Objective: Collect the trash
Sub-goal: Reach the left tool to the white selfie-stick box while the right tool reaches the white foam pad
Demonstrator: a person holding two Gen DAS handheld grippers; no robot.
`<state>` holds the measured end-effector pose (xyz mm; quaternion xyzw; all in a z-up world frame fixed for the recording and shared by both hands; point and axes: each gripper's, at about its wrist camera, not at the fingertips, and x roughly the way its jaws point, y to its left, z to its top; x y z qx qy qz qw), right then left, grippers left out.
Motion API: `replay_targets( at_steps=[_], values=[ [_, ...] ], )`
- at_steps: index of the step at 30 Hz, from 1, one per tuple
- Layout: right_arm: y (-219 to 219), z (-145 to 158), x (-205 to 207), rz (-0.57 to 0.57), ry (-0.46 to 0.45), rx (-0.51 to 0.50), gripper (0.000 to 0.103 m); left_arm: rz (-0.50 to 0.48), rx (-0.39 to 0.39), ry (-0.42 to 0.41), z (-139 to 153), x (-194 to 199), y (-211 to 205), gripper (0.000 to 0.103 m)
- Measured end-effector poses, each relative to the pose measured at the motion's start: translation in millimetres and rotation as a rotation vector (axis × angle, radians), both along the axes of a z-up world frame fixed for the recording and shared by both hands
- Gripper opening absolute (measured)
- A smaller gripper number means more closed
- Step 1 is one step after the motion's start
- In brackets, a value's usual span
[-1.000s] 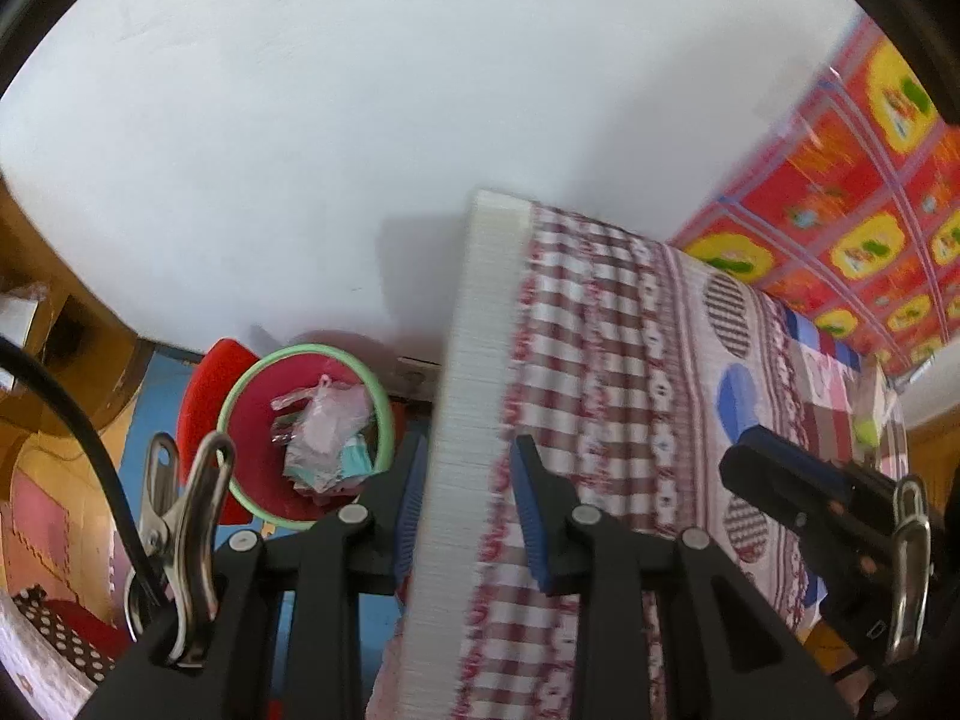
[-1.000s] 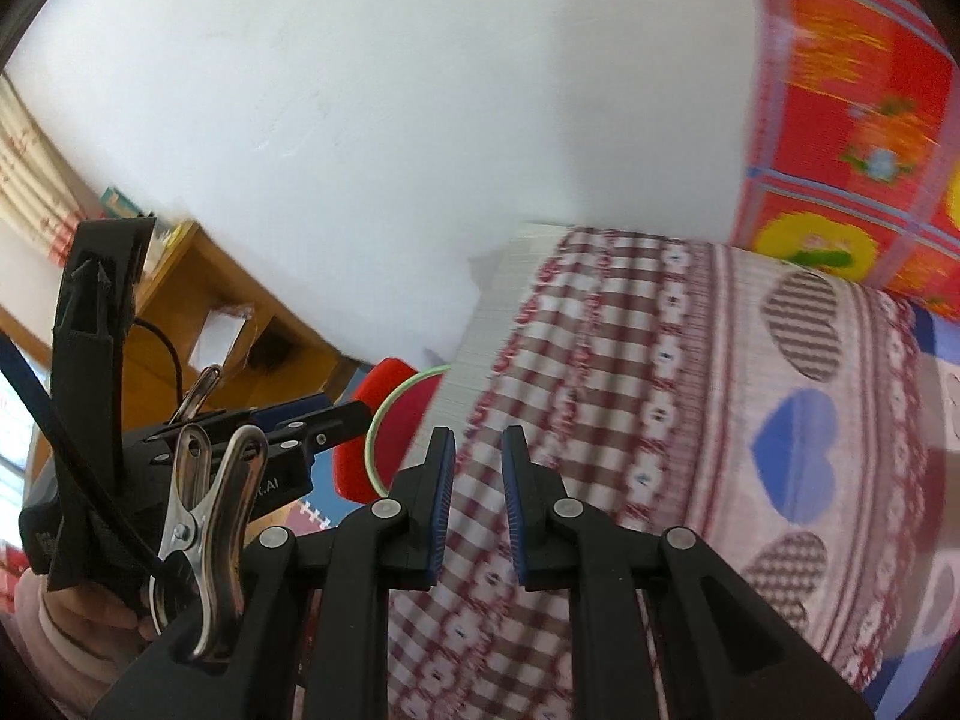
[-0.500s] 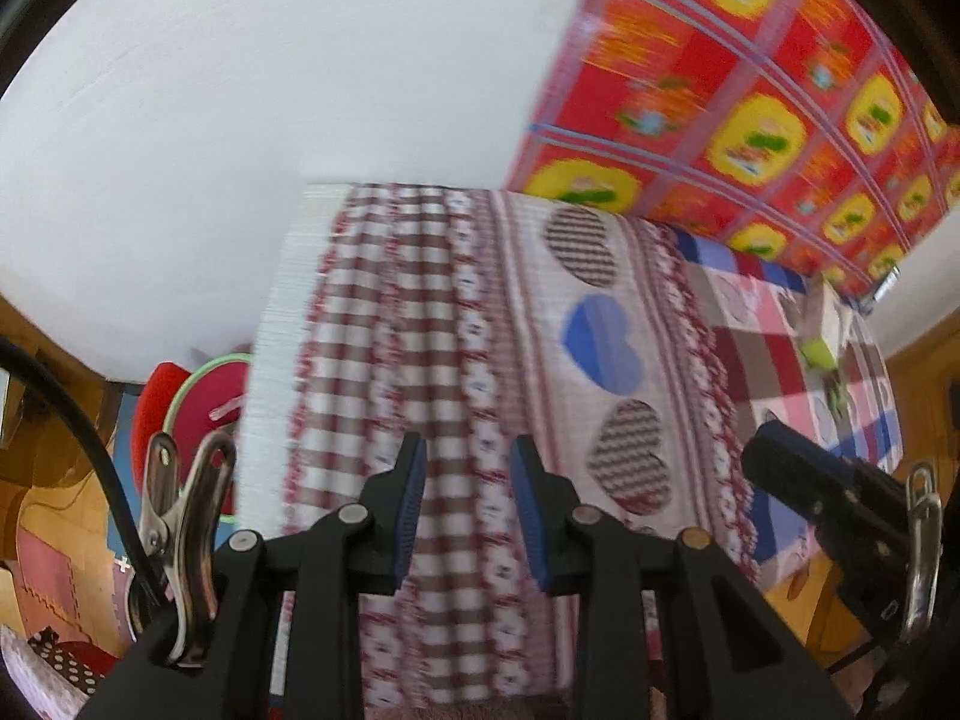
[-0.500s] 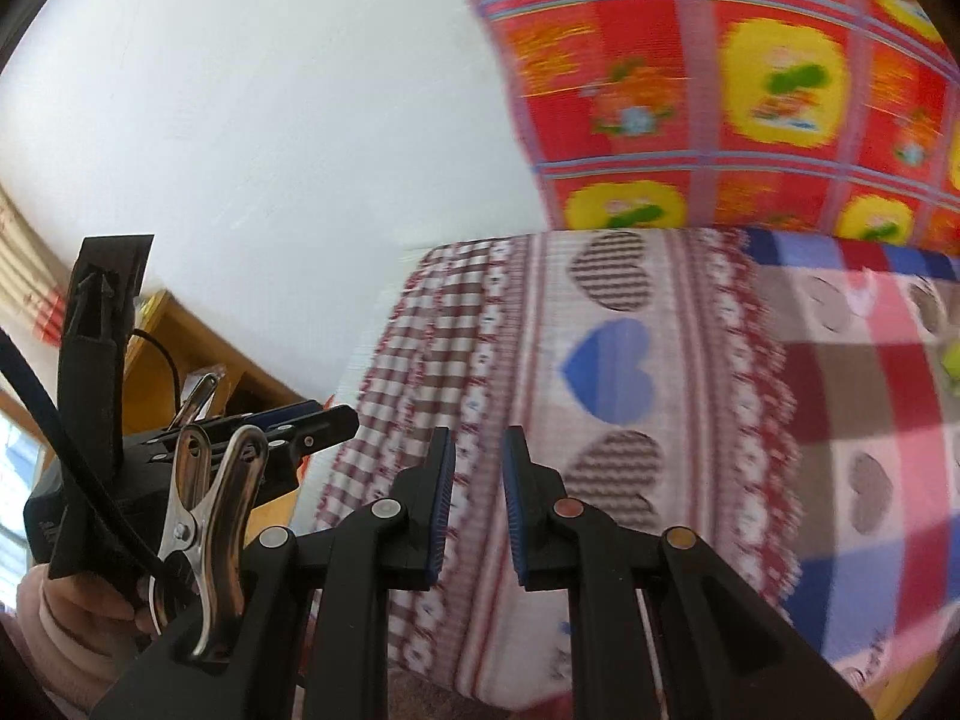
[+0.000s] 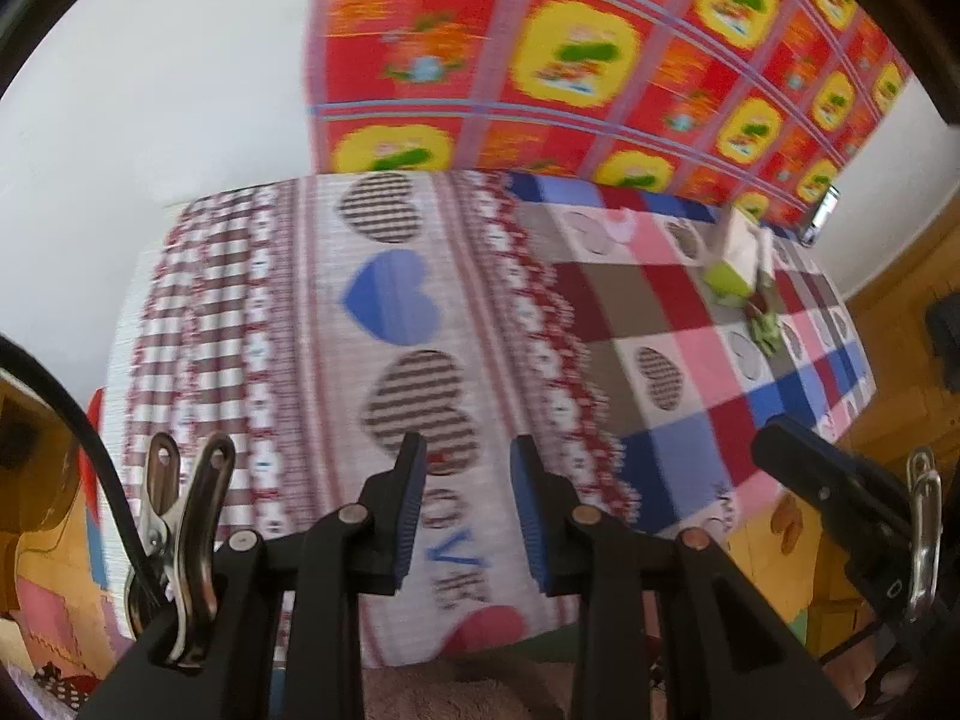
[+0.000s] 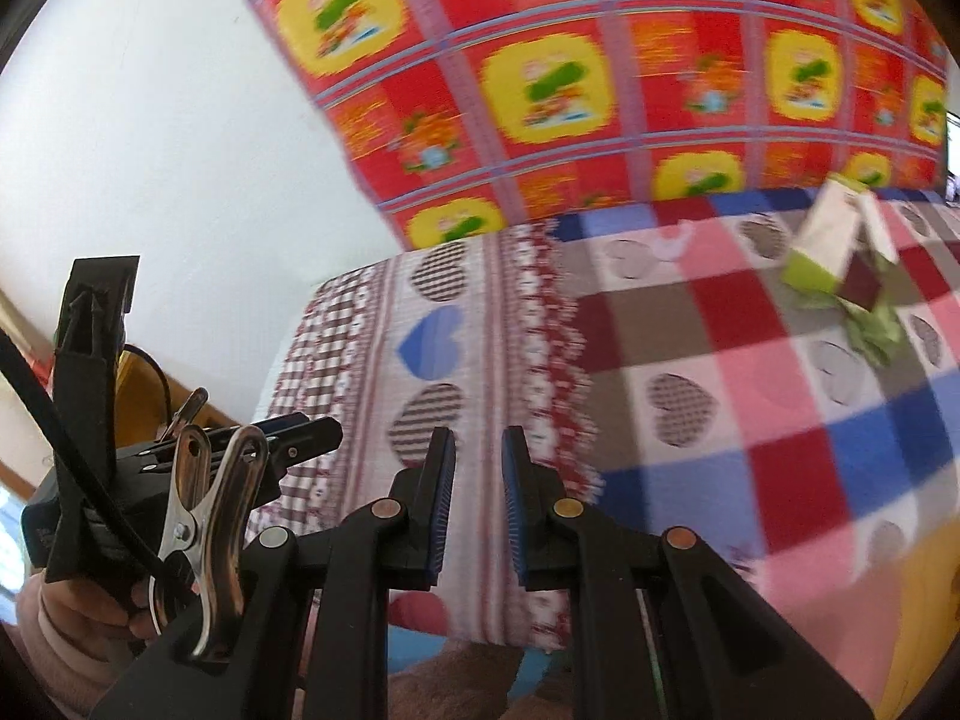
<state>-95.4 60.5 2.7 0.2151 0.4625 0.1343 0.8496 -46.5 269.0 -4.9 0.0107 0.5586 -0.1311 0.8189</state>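
While angled downward, both empty grippers [image 5: 467, 507] [image 6: 477, 501] above bedspread [image 5: 690, 360]

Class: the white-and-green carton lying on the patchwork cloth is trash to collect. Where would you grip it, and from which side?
Probably grip the carton across its white upper body, coming from above on its near side. It leans tilted with the green end on the cloth, and crumpled green scraps crowd its lower end. Blur hides finer detail.

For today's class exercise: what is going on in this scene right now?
A person holds a gripper in each hand over a bed with a heart-patterned blanket. The left gripper and right gripper both have jaws slightly apart with nothing between them. The trash, a white-and-green carton with crumpled green wrappers beside it, lies untouched at the far side of the blanket.
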Motion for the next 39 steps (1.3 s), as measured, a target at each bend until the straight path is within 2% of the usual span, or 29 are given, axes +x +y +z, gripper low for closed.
replay_targets(
  at_steps=[7,13,20,27,39],
  values=[
    [-61,-12,-25,-0.086,0.015,-0.013,0.017,-0.09,0.004,0.017,-1,-4,-63,0.03],
    [-108,-21,-32,-0.166,0.018,-0.033,0.017,-0.169,0.021,-0.007,4,7,-112,0.03],
    [-158,-29,-34,-0.253,0.015,-0.036,0.017,-0.247,-0.005,-0.014,-4,29,-169,0.03],
    [-208,-48,-13,-0.269,0.055,-0.045,0.017,-0.267,-0.033,0.0,-18,62,-222,0.03],
    [-258,-71,29,-0.262,0.091,-0.035,0.017,-0.35,-0.041,0.036,-29,104,-294,0.03]
  ],
)
